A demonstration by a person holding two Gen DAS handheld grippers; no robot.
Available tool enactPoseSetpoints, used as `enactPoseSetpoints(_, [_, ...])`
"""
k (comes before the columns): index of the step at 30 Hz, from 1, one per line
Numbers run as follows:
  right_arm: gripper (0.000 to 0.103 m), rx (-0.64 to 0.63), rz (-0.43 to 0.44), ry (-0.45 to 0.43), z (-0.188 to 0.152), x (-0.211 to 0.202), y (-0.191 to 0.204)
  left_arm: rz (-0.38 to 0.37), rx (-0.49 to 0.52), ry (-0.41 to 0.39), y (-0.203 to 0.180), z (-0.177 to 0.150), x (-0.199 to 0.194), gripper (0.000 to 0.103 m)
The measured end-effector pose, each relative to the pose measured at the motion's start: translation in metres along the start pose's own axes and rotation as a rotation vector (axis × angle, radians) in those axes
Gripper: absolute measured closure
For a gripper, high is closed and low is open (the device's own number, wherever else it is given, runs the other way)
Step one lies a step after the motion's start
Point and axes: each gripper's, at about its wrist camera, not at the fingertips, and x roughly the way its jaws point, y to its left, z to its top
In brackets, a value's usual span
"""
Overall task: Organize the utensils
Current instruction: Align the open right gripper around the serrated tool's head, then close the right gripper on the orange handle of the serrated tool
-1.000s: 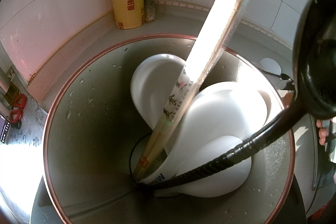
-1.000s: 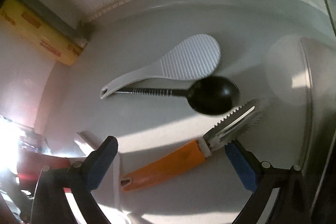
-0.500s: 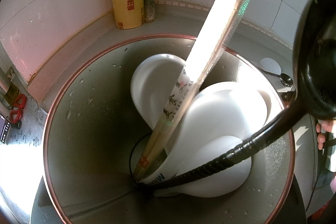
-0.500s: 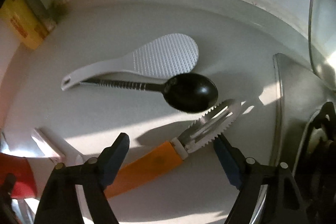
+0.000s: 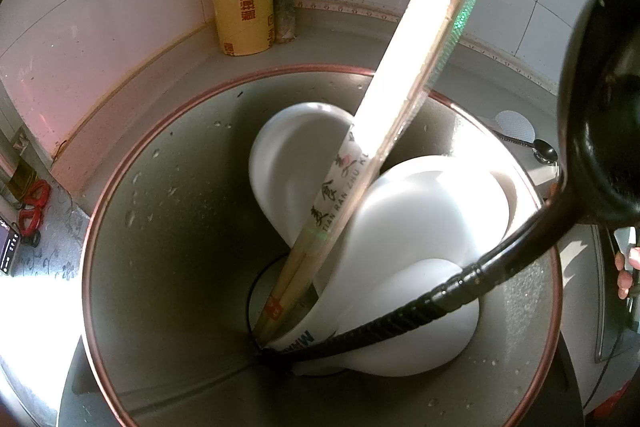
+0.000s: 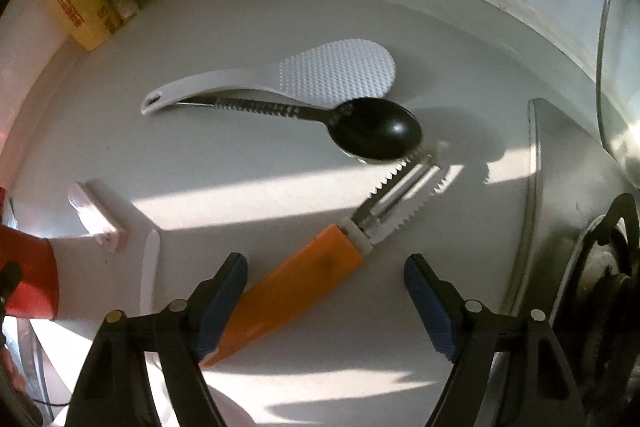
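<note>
The right gripper hangs over the grey counter; its blue jaws have just been closing a little but stand apart, pinching nothing; the orange-handled scraper with saw teeth lies between them, just beside the black spoon and white bumpy rice paddle; the left gripper is clenched, not seen, above the round grey holder with wrapped chopsticks, white spoons and a black ladle.

Harsh sunlight, hard shadows, glare, fisheye-warped edges.
</note>
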Motion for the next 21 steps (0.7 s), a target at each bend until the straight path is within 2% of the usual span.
enactPoseSetpoints(6, [0.02,0.003,0.018,-0.012,-0.008,-0.005,-0.015,0.001,-0.002,0.0,0.0,0.0,0.0,0.013])
enactPoseSetpoints(12, [0.02,0.064,0.058,-0.058,-0.01,-0.012,-0.023,0.001,-0.001,0.0,0.0,0.0,0.0,0.013])
enactPoseSetpoints(18, [0.032,0.147,0.052,-0.087,0.002,-0.008,-0.031,0.0,0.0,0.0,0.0,0.0,0.0,0.013])
enactPoseSetpoints(21, [0.039,0.153,0.007,-0.09,0.006,-0.007,-0.028,-0.001,0.001,0.0,0.0,0.0,0.0,0.013])
